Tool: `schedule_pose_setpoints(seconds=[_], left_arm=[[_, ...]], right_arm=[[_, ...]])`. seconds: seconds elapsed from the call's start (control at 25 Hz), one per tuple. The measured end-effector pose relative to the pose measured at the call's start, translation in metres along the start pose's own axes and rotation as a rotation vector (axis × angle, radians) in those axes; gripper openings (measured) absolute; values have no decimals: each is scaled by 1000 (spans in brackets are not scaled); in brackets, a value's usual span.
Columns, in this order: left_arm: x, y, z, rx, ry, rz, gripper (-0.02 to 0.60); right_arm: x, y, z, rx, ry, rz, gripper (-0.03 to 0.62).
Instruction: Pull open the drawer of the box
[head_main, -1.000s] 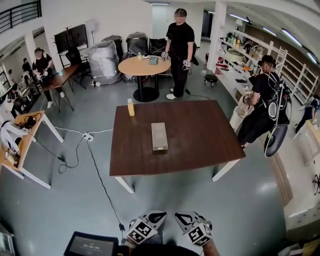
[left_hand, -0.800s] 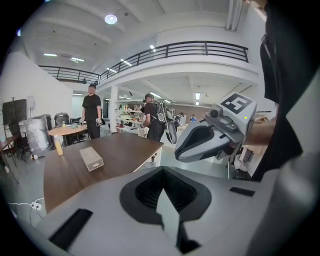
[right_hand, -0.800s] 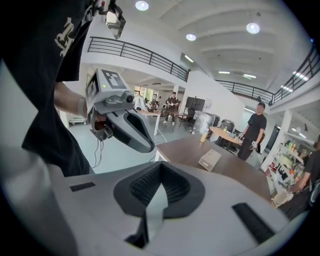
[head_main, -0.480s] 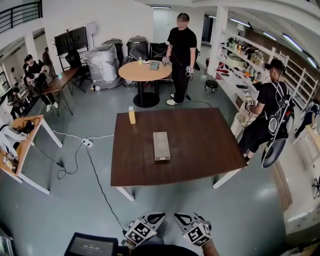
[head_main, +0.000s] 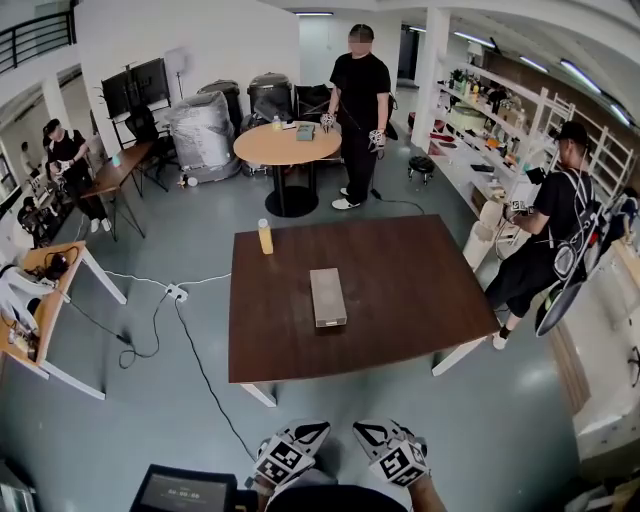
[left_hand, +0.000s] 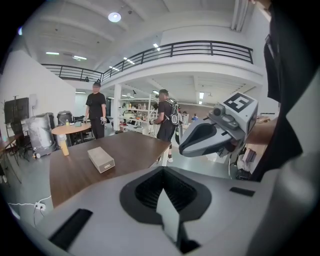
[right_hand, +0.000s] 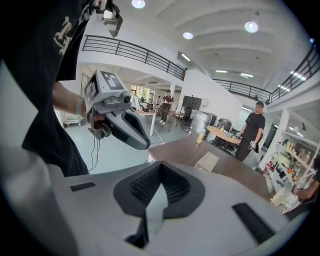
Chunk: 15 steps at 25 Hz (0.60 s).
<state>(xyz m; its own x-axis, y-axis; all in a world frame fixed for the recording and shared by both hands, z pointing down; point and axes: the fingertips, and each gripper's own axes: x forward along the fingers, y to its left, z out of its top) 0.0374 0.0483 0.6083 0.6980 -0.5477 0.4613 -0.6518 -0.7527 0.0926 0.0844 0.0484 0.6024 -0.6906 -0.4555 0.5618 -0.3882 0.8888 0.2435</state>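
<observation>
A long grey box (head_main: 328, 296) lies flat in the middle of the dark brown table (head_main: 400, 300), its drawer front facing me. It also shows small in the left gripper view, as the box (left_hand: 101, 159), and in the right gripper view, as the box (right_hand: 207, 161). Both grippers hang side by side at the bottom of the head view, well short of the table's near edge. My left gripper (head_main: 312, 434) is shut with nothing in it, its jaws (left_hand: 167, 220) meeting in a thin line. My right gripper (head_main: 366, 433) is shut and empty too, jaws (right_hand: 154, 210) together.
A yellow bottle (head_main: 265, 237) stands at the table's far left corner. Cables and a power strip (head_main: 178, 294) lie on the floor left of the table. A person with a backpack (head_main: 555, 240) stands by its right end; another person (head_main: 358, 110) stands beyond, by a round table (head_main: 286, 146).
The table and box have drawn slightly nearer and lower in the head view. Both grippers stay shut, low in the frame. The person at the right has stepped further right.
</observation>
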Motion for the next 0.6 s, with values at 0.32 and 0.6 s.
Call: schedule_pose_setpoints(seconds=[0.32,0.6], left_arm=[[-21,19,-5,-19,-3,5,6],[-41,51,-16,-35,-10,33,6]], right_arm=[[18,6,17,-35,31,16,-12],[37,-11,20,-4,54,-50,-12]])
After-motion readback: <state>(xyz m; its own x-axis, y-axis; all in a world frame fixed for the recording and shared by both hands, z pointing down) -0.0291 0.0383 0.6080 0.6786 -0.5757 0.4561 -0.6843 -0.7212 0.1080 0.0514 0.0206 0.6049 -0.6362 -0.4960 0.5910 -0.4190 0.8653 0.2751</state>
